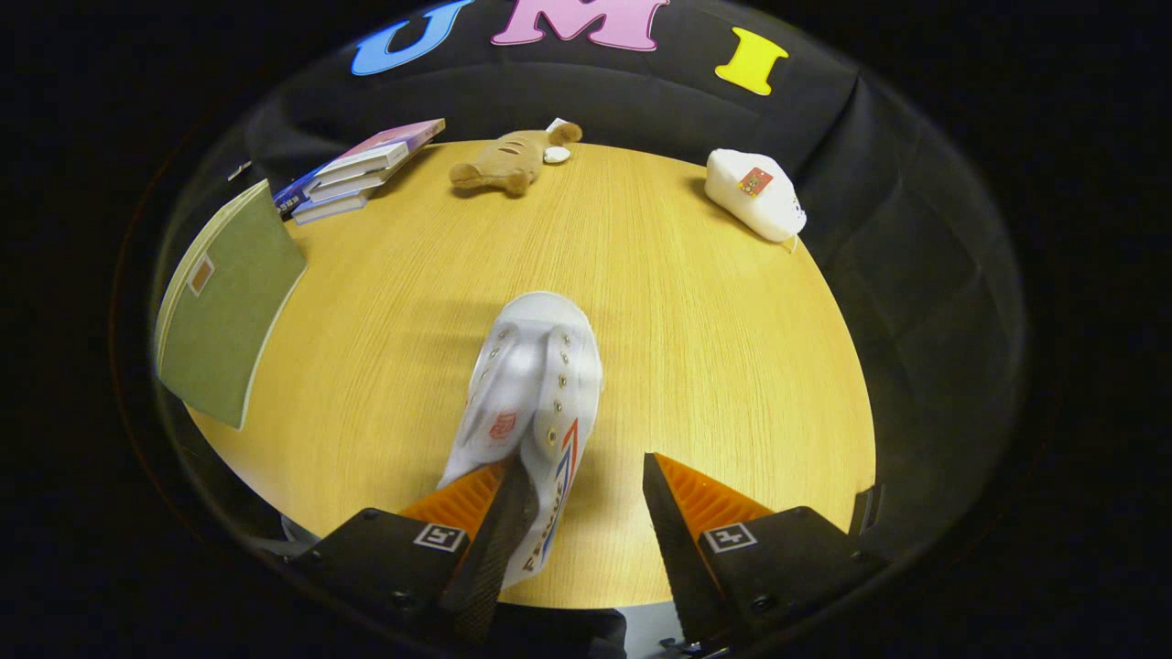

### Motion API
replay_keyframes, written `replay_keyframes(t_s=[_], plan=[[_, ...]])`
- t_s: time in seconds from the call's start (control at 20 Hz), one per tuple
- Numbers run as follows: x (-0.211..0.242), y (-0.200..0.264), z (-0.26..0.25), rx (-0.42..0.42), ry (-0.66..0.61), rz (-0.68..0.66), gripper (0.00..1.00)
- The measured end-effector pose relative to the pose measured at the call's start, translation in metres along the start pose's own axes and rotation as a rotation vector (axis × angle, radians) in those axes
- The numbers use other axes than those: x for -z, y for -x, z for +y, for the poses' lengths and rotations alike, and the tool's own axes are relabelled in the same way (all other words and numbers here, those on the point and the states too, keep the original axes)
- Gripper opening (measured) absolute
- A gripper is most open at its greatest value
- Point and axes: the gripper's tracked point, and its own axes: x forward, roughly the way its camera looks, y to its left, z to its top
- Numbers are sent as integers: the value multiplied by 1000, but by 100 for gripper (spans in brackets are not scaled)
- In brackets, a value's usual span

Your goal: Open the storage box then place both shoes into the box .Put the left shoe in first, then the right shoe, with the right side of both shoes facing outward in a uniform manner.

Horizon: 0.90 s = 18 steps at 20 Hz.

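Seen from the camera riding on it, my hand-held gripper is held above the desk with its two fingers spread wide apart, a broad gap of bare wood showing between them. I grip nothing with both fingers.

Task object: a white shoe lies on the desk just ahead of my fingers and toward my left one. Its rounded toe points away from me, toward the middle of the desk, and its opening and heel end come back toward me. The eyelet rows and the tongue face up, and a red mark shows on the tongue. A red-and-blue stripe and lettering run along the side nearest the gap. My left finger overlaps the heel end of the shoe; its inner edge lies against the shoe's side, though I cannot tell for certain whether it presses on it. My right finger stands well apart from the shoe, with open desk between.

Surroundings: beyond the shoe, at the far edge of the desk, lies a brown plush toy on its side. To its left rests a stack of books, partly over the desk's edge. Nearer me on the left, a green folder lies at the desk's rim. At the far right edge sits a white plush toy with a small red tag. Black cloth forms the wall behind the desk.
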Motion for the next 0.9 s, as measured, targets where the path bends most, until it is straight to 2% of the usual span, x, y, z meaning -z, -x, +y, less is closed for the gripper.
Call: replay_keyframes(t_s=[0.1, 0.3, 0.35, 0.4, 0.5, 0.7, 0.9], plan=[[-9, -12, 4, -12, -7, -18, 74], [-17, -30, 18, -27, -30, -29, 41], [-18, -31, 12, 10, -32, -30, 32], [-18, -34, 5, 42, -48, -24, 19], [-20, -32, 7, 19, -126, -30, 6], [-24, -14, 8, -31, -212, -20, 5], [-59, 34, 22, -65, -293, -59, 5]])
